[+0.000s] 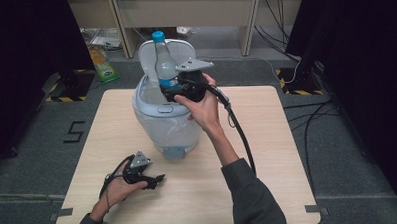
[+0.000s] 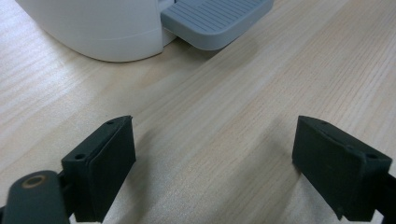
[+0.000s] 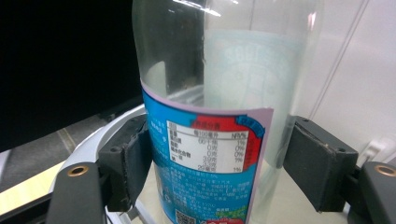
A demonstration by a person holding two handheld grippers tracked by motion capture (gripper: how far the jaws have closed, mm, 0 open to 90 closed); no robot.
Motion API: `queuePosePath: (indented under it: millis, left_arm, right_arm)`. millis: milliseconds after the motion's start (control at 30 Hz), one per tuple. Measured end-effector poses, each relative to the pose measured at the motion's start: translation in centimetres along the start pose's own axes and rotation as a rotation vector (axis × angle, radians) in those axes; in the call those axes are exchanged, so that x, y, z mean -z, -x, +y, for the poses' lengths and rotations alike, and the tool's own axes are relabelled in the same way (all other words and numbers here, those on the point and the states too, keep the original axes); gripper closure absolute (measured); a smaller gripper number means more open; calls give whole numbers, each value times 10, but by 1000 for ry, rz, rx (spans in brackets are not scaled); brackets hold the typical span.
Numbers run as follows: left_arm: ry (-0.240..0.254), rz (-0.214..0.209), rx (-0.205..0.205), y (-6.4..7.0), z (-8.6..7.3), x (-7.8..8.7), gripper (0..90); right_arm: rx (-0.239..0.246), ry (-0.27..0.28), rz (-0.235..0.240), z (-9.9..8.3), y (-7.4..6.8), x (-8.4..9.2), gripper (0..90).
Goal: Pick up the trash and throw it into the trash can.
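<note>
A clear plastic bottle [image 1: 164,63] with a blue cap and a blue label stands upright over the mouth of a white pedal bin [image 1: 172,125], whose lid [image 1: 147,56] is raised behind it. My right gripper [image 1: 171,90] is shut on the bottle at its label. In the right gripper view the bottle [image 3: 205,140] sits between the two black pads of that gripper [image 3: 215,163], with the bin's rim below. My left gripper [image 1: 156,181] lies low on the table near the front left, open and holding nothing. In the left gripper view this gripper [image 2: 212,163] faces the bin's grey pedal [image 2: 215,21].
The bin stands at the middle back of the light wooden table [image 1: 268,154]. A green packet [image 1: 102,63] lies on the floor beyond the table's far left corner. Cables [image 1: 306,113] run over the floor at the right. Black curtains hang on both sides.
</note>
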State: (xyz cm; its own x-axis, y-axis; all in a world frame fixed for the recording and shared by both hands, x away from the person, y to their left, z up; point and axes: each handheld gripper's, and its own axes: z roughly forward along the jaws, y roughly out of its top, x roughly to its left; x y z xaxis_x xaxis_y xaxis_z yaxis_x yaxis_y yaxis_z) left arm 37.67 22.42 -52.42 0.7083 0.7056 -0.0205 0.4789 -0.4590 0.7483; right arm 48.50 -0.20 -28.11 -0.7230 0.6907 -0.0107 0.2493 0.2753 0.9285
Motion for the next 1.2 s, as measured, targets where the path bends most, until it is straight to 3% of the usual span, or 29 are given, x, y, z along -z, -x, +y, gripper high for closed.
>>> queuePosePath:
  millis: [267, 300, 333, 367, 400, 433, 633, 867, 1200]
  left_arm:
    - [-1, 0, -1, 0, 0, 0, 122]
    - [-1, 0, 0, 0, 0, 0, 122]
    - [-1, 0, -2, 0, 0, 0, 122]
    - [-1, 0, -2, 0, 0, 0, 122]
    - [-1, 0, -2, 0, 0, 0, 122]
    - [-1, 1, 1, 0, 0, 0, 120]
    - [-3, 1, 3, 0, 0, -1, 112]
    - [-2, 1, 5, 0, 0, -1, 111]
    - [-3, 1, 5, 0, 0, -1, 111]
  right_arm:
    - [-2, -24, -9, -7, 4, -3, 275]
    - [-3, 16, -7, -7, 6, -1, 474]
    - [-23, 65, 22, -5, 8, 3, 583]
    - [-23, 65, 22, -5, 8, 3, 583]
    - [-73, 112, 33, 2, 8, 11, 511]
    - [-65, 121, 17, 5, 8, 15, 464]
    - [-48, 130, -10, 3, 11, 30, 493]
    - [-62, 114, -38, -20, 31, 44, 519]
    - [-60, 122, -68, -30, 46, 56, 567]
